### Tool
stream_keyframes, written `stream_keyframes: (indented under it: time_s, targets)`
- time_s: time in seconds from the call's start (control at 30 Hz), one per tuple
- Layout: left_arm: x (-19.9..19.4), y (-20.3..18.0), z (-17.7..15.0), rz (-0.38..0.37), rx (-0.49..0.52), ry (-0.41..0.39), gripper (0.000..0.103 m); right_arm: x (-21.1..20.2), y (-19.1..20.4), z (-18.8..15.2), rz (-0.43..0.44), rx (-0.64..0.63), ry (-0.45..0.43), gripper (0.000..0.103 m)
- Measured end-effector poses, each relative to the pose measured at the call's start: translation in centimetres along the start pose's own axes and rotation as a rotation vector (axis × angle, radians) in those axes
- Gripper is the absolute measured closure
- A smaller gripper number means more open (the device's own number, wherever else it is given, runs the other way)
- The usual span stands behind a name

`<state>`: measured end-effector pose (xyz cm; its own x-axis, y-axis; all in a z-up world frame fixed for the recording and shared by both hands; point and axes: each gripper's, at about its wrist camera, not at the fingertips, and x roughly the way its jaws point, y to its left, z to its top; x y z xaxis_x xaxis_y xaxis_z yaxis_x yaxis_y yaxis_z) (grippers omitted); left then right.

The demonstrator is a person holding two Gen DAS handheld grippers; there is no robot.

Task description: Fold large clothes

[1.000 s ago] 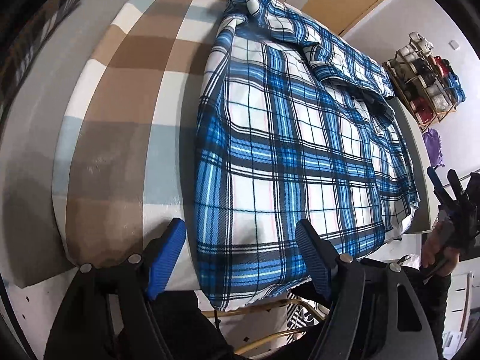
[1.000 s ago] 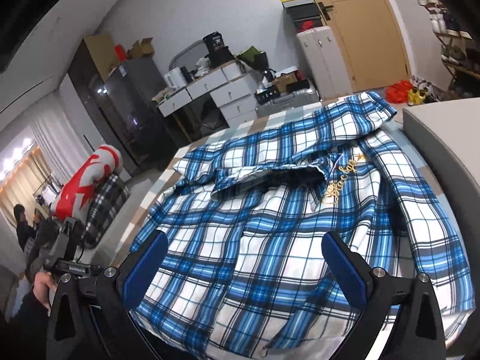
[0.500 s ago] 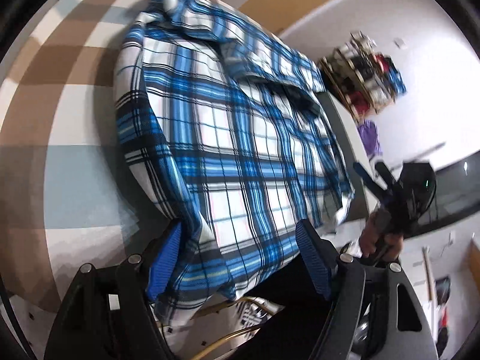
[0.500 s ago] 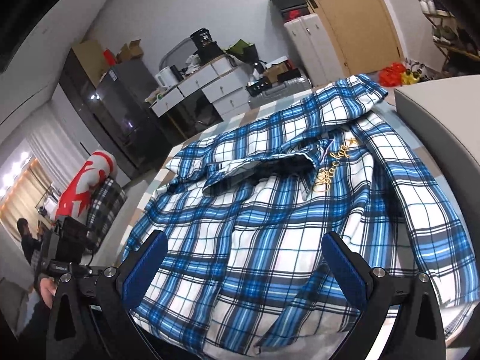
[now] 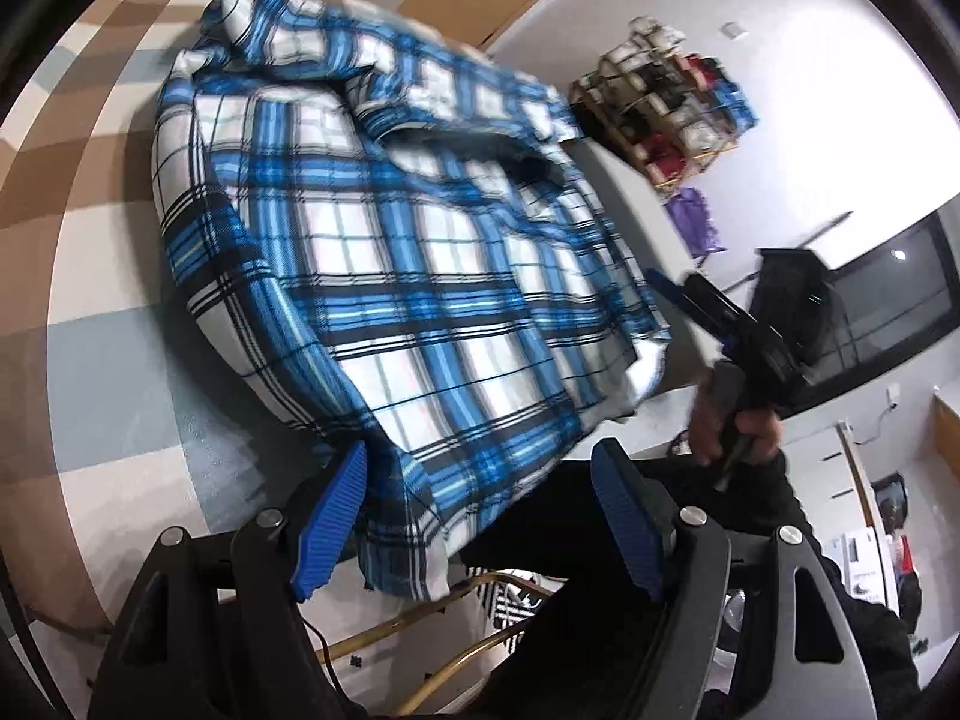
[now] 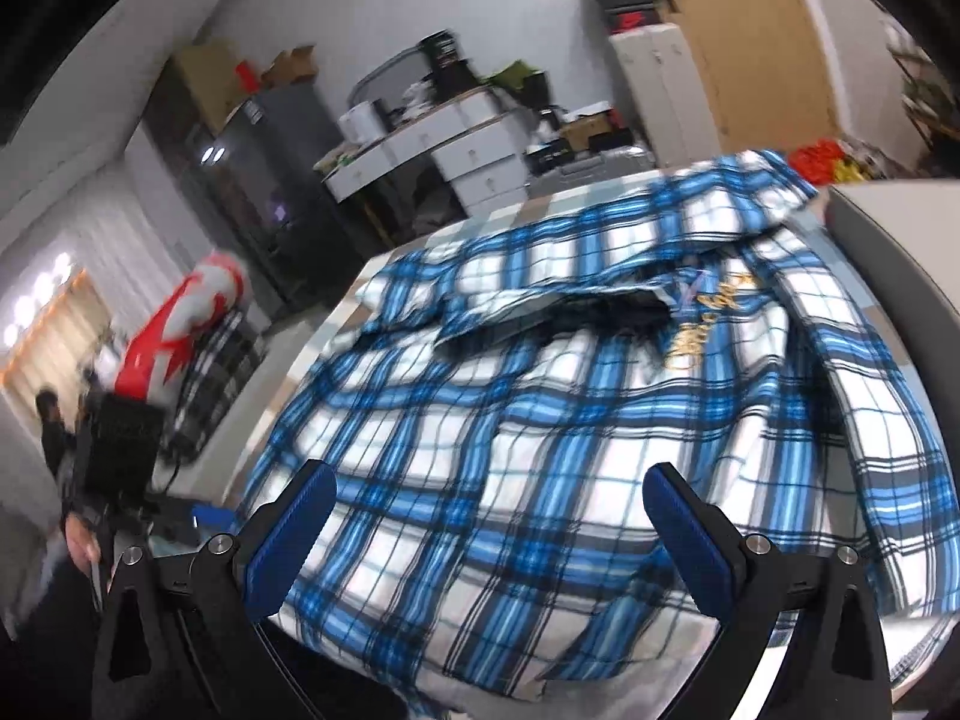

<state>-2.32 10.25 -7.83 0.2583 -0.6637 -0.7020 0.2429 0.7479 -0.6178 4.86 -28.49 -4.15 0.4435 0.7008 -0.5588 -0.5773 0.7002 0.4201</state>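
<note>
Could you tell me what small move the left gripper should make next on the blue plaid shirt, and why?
Probably ease the open left gripper forward and close on the blue-and-white plaid shirt's hanging hem corner, which already lies between its blue finger pads, ungripped.

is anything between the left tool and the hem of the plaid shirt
Nothing visible. The left tool is open, and the plaid shirt hem hangs off the bed edge between its fingers. The right tool is also open at the shirt's other side, unobstructed.

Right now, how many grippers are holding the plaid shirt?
0. The left gripper is open around the hem of the plaid shirt at the bed edge; the right gripper is open above its near part.
</note>
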Motion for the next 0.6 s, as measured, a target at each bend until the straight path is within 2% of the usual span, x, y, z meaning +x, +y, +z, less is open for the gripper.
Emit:
stream_keyframes:
  time_s: [0.13,0.23,0.4,0.53,0.6]
  targets:
    - [0.8,1.1,0.0,-0.006,-0.045,0.005,0.031,0.8,5.2,-2.4,0.1,-0.148,0.079,0.0]
    - [-0.2,1.5,0.2,-0.048,-0.056,-0.039,0.031,2.2,9.9,-5.2,0.135,-0.242,0.124,0.0]
    - [-1.3,3.1,0.1,-0.124,-0.129,-0.078,0.031,6.1,16.6,-9.7,0.082,-0.383,0.145,0.001]
    - [-1.6,3.5,0.1,-0.178,-0.157,-0.085,0.032,9.0,20.1,-11.1,0.038,-0.458,0.09,0.002]
    - [-1.6,3.4,0.0,-0.199,-0.156,-0.086,0.032,10.4,20.7,-11.0,0.0,-0.442,0.07,0.002]
